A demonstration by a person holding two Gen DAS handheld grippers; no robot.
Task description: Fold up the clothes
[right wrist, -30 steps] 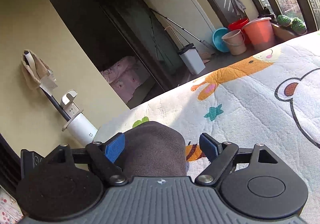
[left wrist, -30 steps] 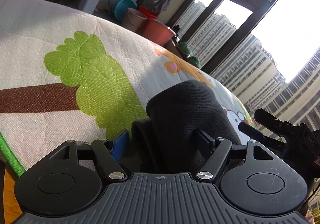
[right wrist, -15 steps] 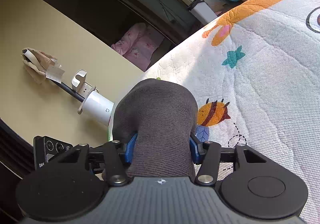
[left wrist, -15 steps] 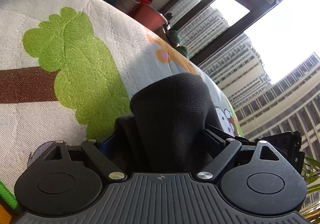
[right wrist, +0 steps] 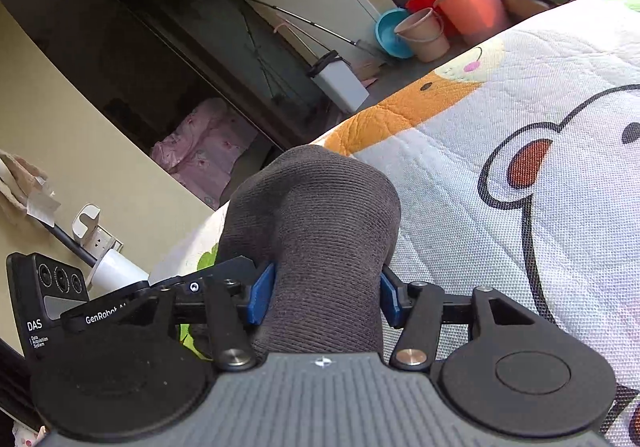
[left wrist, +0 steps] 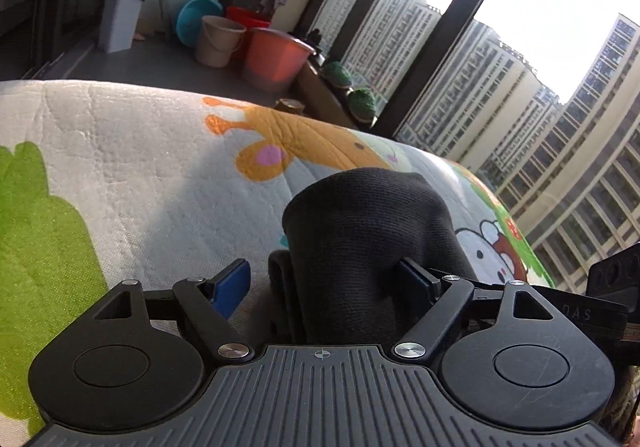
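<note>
A dark grey knit garment point(left wrist: 368, 231) bulges up between the fingers of my left gripper point(left wrist: 324, 281), which is open. The cloth presses against the right pad point(left wrist: 416, 279), and a gap shows beside the left blue pad point(left wrist: 232, 285). In the right wrist view the same garment point(right wrist: 316, 215) is bunched into a hump, and my right gripper point(right wrist: 326, 301) is shut on it, both blue pads squeezing the fabric. The rest of the garment is hidden under the gripper bodies. Both grippers sit close together above a cartoon-print quilt point(left wrist: 140, 151).
The quilt point(right wrist: 520, 231) covers the work surface. Beyond its far edge stand buckets and basins point(left wrist: 264, 51), a white bin point(left wrist: 120, 23) and potted plants point(left wrist: 352, 91) by tall windows. The other gripper's body point(right wrist: 52, 299) sits at the right wrist view's left.
My right gripper went from open to shut on the garment and lifted it into a hump. The left gripper stayed open while its view swung toward the buckets.
</note>
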